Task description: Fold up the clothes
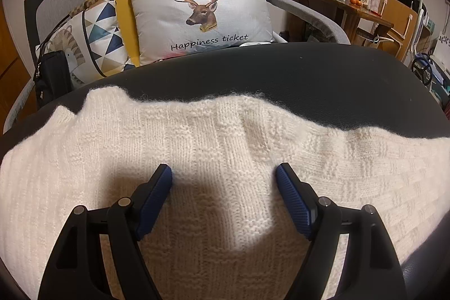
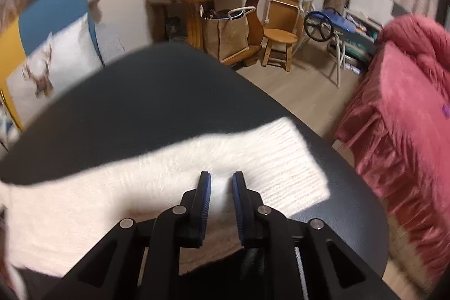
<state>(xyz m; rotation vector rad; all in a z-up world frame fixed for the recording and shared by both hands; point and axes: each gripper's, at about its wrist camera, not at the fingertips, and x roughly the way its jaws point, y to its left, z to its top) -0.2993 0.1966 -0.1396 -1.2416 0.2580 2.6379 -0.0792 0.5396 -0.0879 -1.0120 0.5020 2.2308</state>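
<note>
A cream knitted sweater point(image 1: 213, 148) lies spread on a round black table point(image 1: 309, 75). My left gripper point(image 1: 224, 173) is open, its blue-padded fingers held wide just above the sweater's middle, holding nothing. In the right wrist view, a sleeve of the sweater point(image 2: 253, 151) stretches across the black table point(image 2: 140, 103) toward its ribbed cuff at the right. My right gripper point(image 2: 221, 182) is nearly closed, with a fold of the sleeve pinched between its blue pads. The view is blurred by motion.
Behind the table is a sofa with a deer cushion point(image 1: 202, 16), a triangle-pattern cushion point(image 1: 95, 35) and a black bag point(image 1: 52, 75). A wooden side table point(image 2: 202, 2), paper bag point(image 2: 227, 33), small wooden chair point(image 2: 281, 30) and a pink-covered bed point(image 2: 407, 117) stand to the right.
</note>
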